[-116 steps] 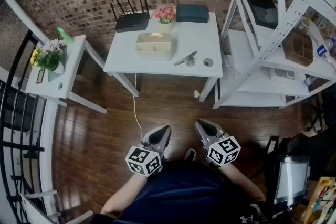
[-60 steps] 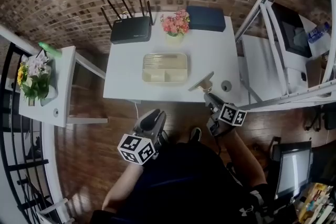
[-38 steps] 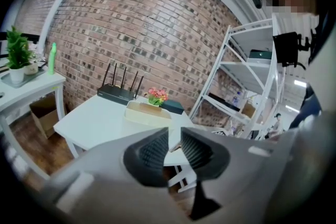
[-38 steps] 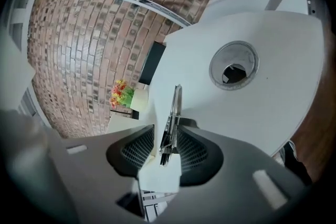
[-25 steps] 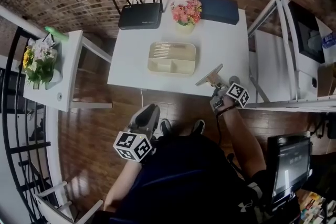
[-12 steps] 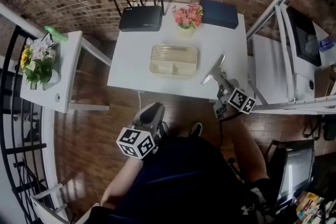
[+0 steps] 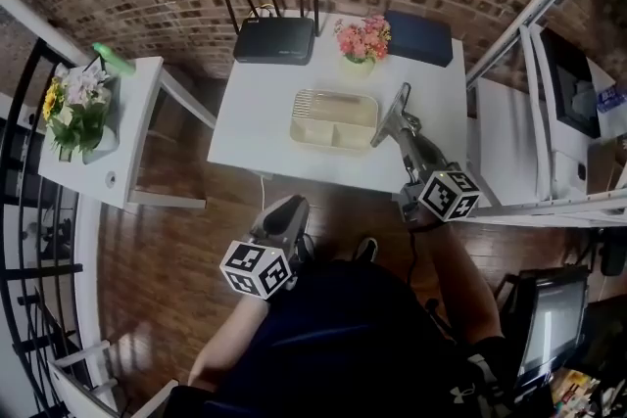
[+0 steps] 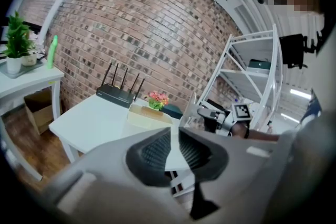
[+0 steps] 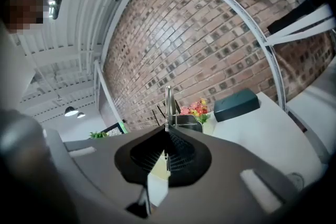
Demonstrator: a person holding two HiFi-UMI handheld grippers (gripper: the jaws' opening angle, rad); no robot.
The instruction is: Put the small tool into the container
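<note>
right gripper [image 7: 404, 124]: fingers clamped on small tool [image 7: 396, 104], seemingly a thin metal blade, at container's [image 7: 300, 118] 3 o'clock over table [image 7: 253, 127] | left gripper [image 7: 290, 208]: fingers narrowly apart, empty

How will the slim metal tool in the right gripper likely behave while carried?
The small tool looks like thin shiny metal, so probably stiff, light and somewhat slippery. It sticks out well past the right gripper, shut on it, so it may pivot.
</note>
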